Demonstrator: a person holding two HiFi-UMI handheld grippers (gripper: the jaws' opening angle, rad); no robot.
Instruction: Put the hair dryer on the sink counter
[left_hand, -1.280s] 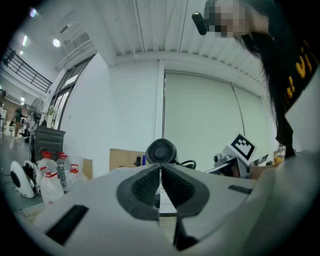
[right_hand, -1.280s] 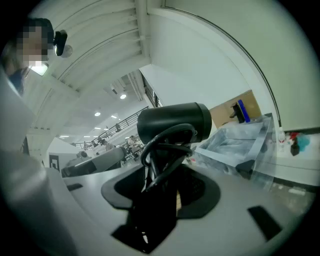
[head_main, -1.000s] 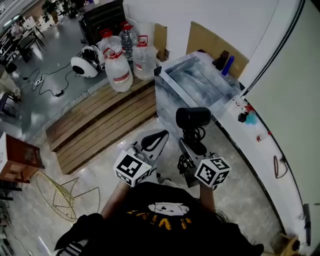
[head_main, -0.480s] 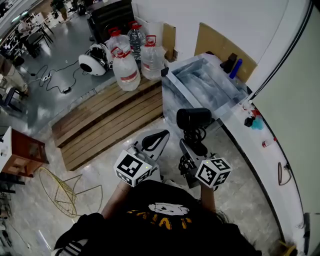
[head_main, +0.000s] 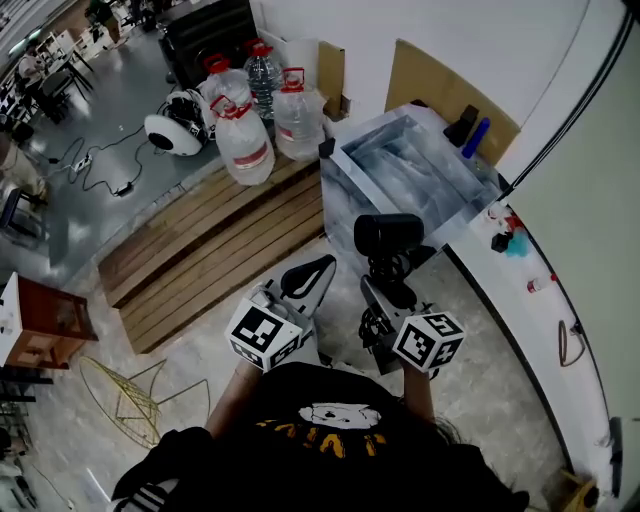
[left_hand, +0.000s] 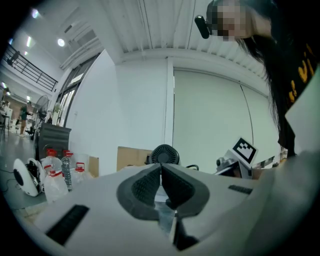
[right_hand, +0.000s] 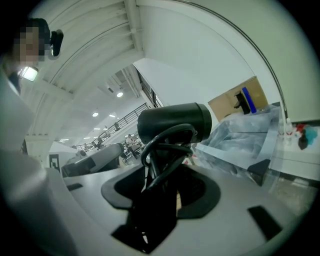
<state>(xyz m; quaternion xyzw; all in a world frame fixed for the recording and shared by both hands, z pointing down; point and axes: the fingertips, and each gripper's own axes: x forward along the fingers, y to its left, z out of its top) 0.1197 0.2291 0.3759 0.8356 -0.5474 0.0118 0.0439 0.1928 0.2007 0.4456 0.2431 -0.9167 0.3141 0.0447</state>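
Note:
A black hair dryer (head_main: 388, 235) with its cord wound round the handle stands upright in my right gripper (head_main: 386, 290), which is shut on the handle. In the right gripper view the hair dryer (right_hand: 172, 122) fills the space between the jaws, barrel pointing right. The sink counter (head_main: 345, 170), a grey marbled block with a deep basin, lies just beyond the dryer. My left gripper (head_main: 308, 278) hangs beside the right one, jaws pressed together with nothing in them; the left gripper view shows the left gripper (left_hand: 161, 172) shut.
Several water jugs (head_main: 240, 140) and a white round device (head_main: 165, 130) stand left of the sink by a wooden slat platform (head_main: 210, 240). A curved white ledge (head_main: 545, 320) with small items runs along the right. Cardboard (head_main: 440, 80) and a blue bottle (head_main: 478, 137) stand behind the sink.
Both grippers keep the same pose in front of the person while the room around them shifts slightly. The hair dryer stays in the right gripper.

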